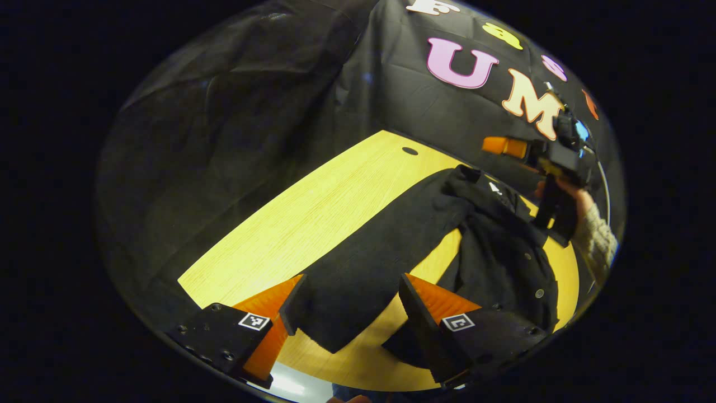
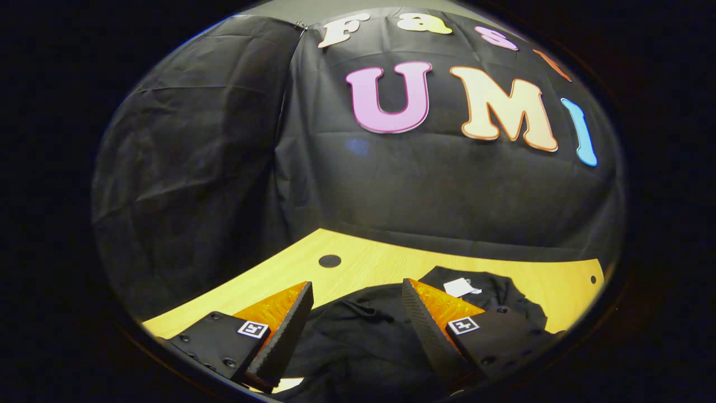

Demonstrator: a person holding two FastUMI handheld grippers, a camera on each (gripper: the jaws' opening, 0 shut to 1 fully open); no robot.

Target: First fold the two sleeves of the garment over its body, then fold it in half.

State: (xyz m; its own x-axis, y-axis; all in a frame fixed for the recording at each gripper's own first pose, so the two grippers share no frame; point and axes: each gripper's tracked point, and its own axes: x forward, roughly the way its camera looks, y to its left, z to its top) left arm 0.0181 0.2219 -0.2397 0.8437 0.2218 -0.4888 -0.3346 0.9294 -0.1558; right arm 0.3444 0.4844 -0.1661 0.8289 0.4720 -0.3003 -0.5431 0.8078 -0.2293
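Black buttoned garment lying on the wooden counter, both tongs released.

Left gripper view: the left tongs stand spread above a sleeve that lies flat and straight, neither finger pressing it; the sleeve's long axis runs from its cuff end, between the fingers, away to the shoulder at the garment's body, which lies rumpled with its collar toward the booth's wall; the right tongs hover beyond the collar, held by a hand in a knit sleeve, their gap not discernible here. Right gripper view: the right tongs are parted above bunched black cloth of the garment; a white neck label lies just beyond; a round hole marks the counter.
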